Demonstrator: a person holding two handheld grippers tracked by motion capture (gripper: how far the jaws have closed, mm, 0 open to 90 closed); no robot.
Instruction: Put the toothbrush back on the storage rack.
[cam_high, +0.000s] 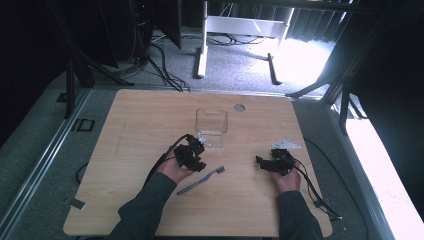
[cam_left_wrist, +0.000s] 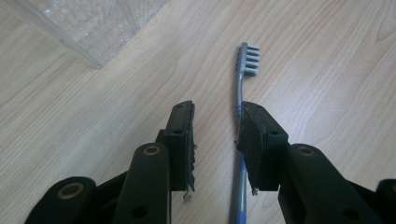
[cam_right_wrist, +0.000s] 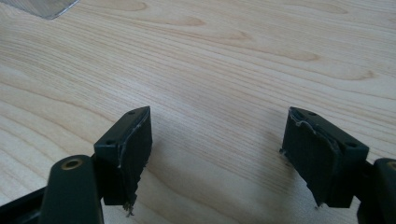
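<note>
- The desk (cam_high: 135, 200) is light wood, your forearms coming in from the near edge.
- A clear box (cam_high: 211, 122) stands past the middle, just ahead of your left tongs (cam_left_wrist: 215, 140).
- Your right tongs (cam_right_wrist: 217, 154) rest wide apart with only bare wood between them.
- Your left tongs are partly spread, not clamped; the toothbrush (cam_left_wrist: 242, 93) lies flat, handle along the right-hand pad.
</note>
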